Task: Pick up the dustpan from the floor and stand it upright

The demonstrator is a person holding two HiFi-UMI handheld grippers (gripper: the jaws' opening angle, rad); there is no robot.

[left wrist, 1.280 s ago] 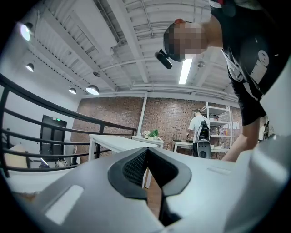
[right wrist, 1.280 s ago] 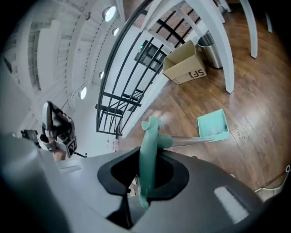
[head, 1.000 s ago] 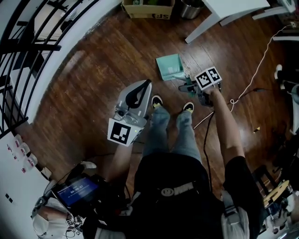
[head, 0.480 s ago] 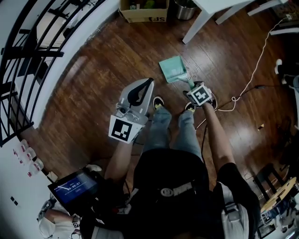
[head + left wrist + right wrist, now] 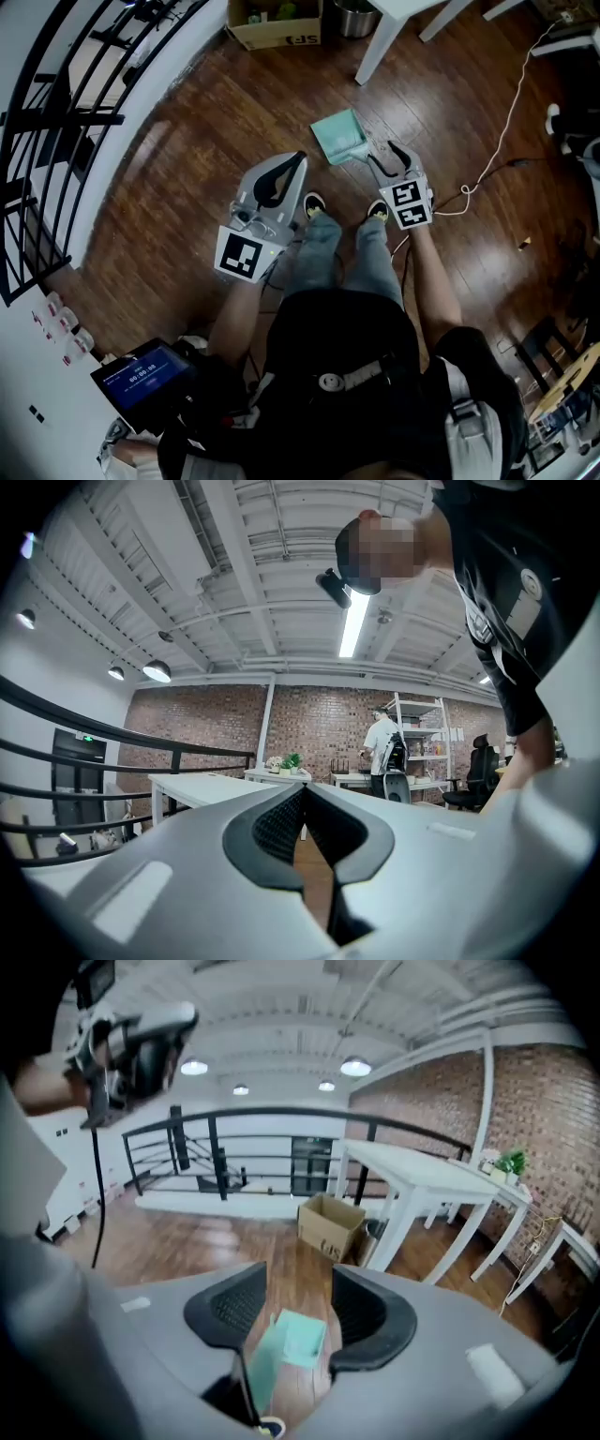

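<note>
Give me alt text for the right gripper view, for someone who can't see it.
The right gripper holds its jaws apart, having just closed them a little, with a teal dustpan in the gap between them, untouched by the pads, its handle toward the camera. Beyond, on the wooden floor, are a cardboard box, a white table and a black railing.

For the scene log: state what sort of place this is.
Probably a loft-style office or workshop on a mezzanine: a brick wall, a white table and shelving, and a black railing edging the wood floor.
</note>
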